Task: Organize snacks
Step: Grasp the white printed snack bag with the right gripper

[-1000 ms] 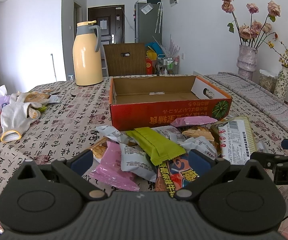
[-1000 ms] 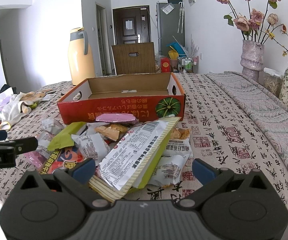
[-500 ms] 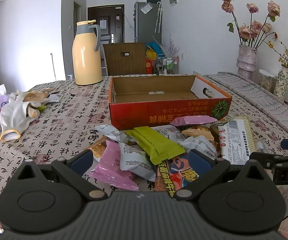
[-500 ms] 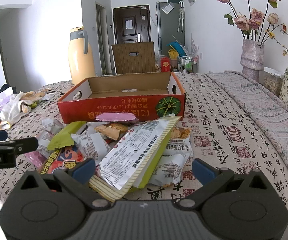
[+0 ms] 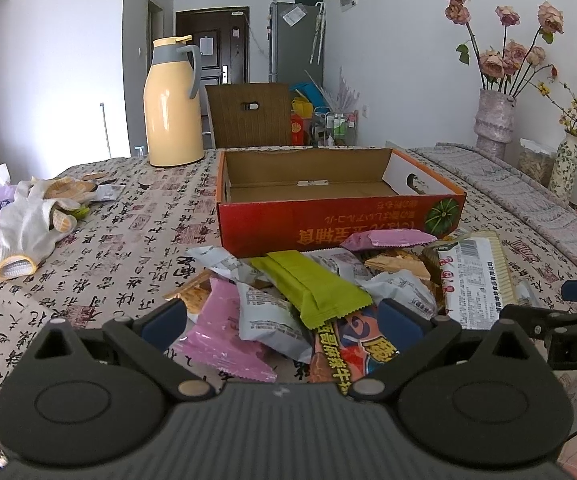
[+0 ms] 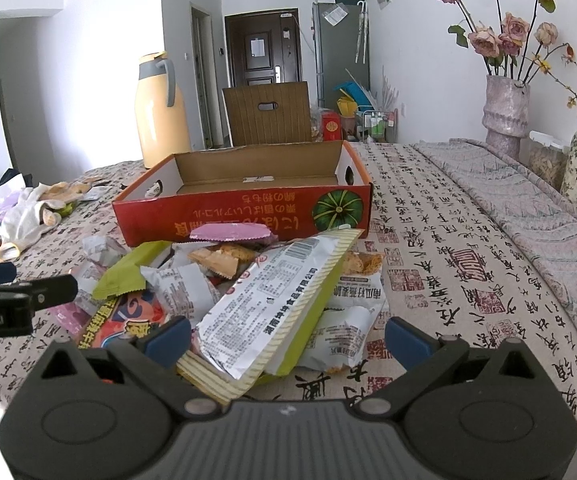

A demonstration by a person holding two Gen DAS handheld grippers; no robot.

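Between the blue pads of the left claw (image 5: 282, 326), spread wide and gripping nothing: a pink packet (image 5: 224, 334), a grey-white packet (image 5: 268, 316) and a red printed bag (image 5: 352, 344), all low in the snack pile. Right claw (image 6: 286, 334), likewise wide open and empty, hangs over the near end of a long white-and-yellow striped packet (image 6: 272, 304) lying tilted on top of the heap.

Pile, outward: green wrapper (image 5: 308, 284) across the middle; orange cracker packs (image 6: 224, 260); a second pink packet (image 6: 230, 233) touching the front wall of the box.

Red cardboard box (image 5: 336, 224): open-topped, nothing inside, just behind the pile, its near wall the edge standing between snacks and interior.

Worktop (image 6: 448, 240): patterned cloth, bare and open to the right of the pile; near edge close under both claws.

Left side: white gloves (image 5: 28, 220) and loose wrappers, well apart from the pile. Behind: yellow thermos (image 5: 172, 108), chair back (image 5: 248, 114). Far right: vase of dried roses (image 6: 506, 108).
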